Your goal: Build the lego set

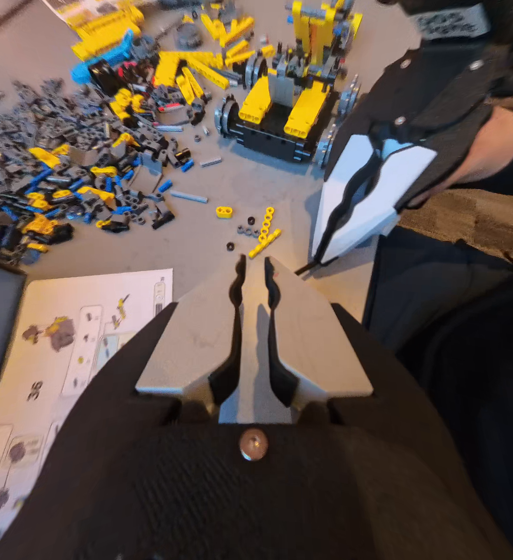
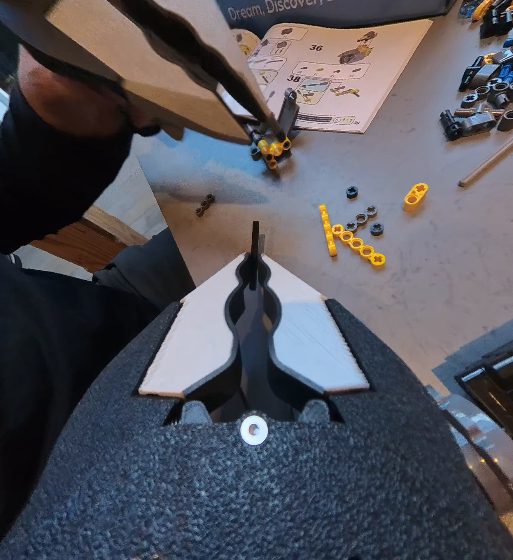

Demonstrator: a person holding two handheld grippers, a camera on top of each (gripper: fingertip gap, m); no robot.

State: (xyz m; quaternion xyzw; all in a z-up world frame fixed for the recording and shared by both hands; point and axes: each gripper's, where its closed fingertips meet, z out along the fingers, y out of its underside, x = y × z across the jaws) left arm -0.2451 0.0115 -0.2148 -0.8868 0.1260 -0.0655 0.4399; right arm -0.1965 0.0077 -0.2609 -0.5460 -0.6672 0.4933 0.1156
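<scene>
My left gripper [image 1: 255, 259] has its fingers almost together. In the right wrist view its tips [image 2: 265, 130] grip a small grey and yellow brick assembly [image 2: 274, 148] just above the grey table; the left wrist view hides the assembly. My right gripper [image 2: 253, 256] is shut on a thin black axle [image 2: 254, 239] that sticks out past its tips. It also shows in the left wrist view [image 1: 320, 259], close to the right of the left gripper, with the axle [image 1: 303, 269] pointing down at the table.
Loose parts lie between the grippers: a yellow five-hole beam [image 2: 358, 246], a thin yellow beam [image 2: 328, 231] and a short yellow link [image 2: 415, 197]. An open instruction booklet [image 1: 82, 318] lies left. Beyond are a parts pile [image 1: 52, 166] and a half-built yellow-black vehicle [image 1: 279, 121]. The left gripper's tips are roughly 7 cm from the right gripper's. Both grippers' tips are roughly 10 cm from the short yellow link [image 2: 415, 197]. My left wrist view [image 1: 225, 210] looks at it from another angle.
</scene>
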